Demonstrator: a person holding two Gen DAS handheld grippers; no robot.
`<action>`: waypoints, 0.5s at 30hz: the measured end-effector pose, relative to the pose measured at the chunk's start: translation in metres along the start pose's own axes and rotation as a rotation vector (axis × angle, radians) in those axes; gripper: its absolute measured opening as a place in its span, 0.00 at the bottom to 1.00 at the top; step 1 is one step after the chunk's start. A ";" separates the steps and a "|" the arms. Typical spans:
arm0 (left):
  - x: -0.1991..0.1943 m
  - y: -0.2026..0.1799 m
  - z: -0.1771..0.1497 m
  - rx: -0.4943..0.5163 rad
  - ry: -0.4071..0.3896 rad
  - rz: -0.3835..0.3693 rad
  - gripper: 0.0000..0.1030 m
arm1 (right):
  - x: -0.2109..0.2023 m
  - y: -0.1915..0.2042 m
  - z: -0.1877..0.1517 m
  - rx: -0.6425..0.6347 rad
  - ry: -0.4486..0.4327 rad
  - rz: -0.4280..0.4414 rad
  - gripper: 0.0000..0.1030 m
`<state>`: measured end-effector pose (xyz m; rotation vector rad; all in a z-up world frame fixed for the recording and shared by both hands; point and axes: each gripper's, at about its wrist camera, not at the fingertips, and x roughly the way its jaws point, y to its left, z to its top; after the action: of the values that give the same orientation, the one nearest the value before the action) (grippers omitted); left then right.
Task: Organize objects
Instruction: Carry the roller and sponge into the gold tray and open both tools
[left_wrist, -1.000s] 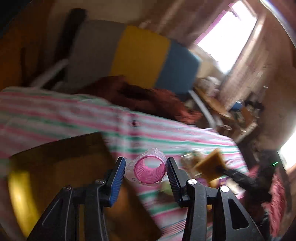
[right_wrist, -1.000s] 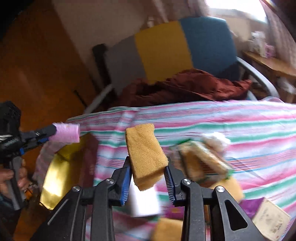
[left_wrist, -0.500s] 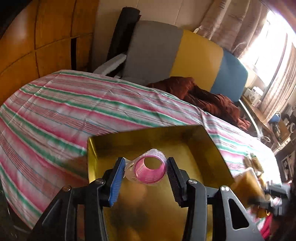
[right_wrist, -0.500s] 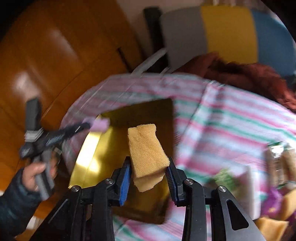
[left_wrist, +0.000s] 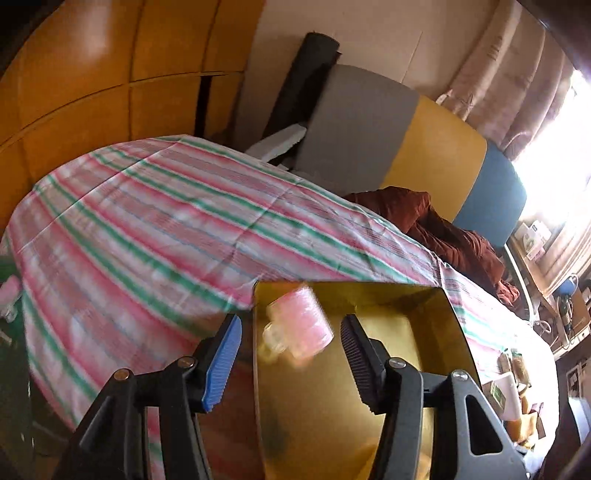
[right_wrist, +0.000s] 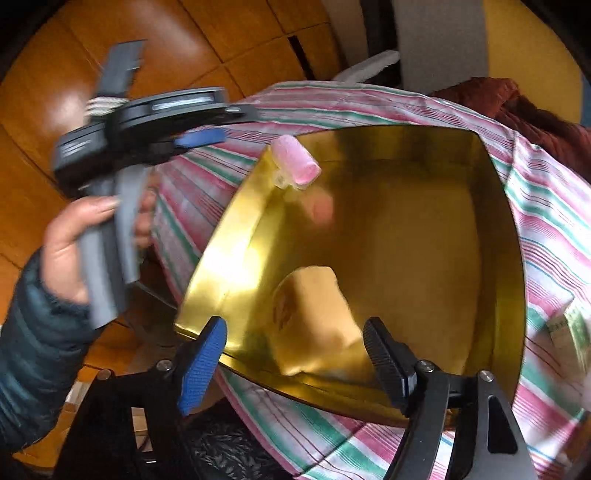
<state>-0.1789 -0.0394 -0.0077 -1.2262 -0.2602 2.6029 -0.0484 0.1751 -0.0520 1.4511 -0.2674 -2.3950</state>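
A gold box stands on the striped tablecloth; it also shows in the left wrist view. My left gripper is open above the box's left edge. The pink hair roller is loose between its jaws, blurred, over the box. In the right wrist view the roller is at the box's far left corner, apart from the left gripper. My right gripper is open. The yellow sponge lies in the box's near part between its jaws, free of them.
The pink and green striped cloth covers the table. A grey, yellow and blue chair with a brown cloth stands behind. Several small objects lie at the table's right end. Wooden panels are at the left.
Both grippers opened. The roller left the left gripper and the sponge left the right gripper; both are now at the gold box. Both grippers came closer over the box.
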 end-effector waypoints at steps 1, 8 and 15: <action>-0.007 0.003 -0.010 -0.011 -0.002 0.000 0.56 | -0.002 -0.002 -0.003 0.002 -0.002 -0.046 0.75; -0.042 0.000 -0.053 -0.026 -0.015 -0.031 0.56 | -0.029 0.002 -0.012 -0.022 -0.096 -0.295 0.80; -0.073 -0.016 -0.081 0.022 -0.057 -0.015 0.56 | -0.054 0.031 -0.016 -0.100 -0.230 -0.396 0.95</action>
<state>-0.0688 -0.0417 -0.0013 -1.1398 -0.2499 2.6237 -0.0054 0.1665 -0.0053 1.2793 0.0986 -2.8478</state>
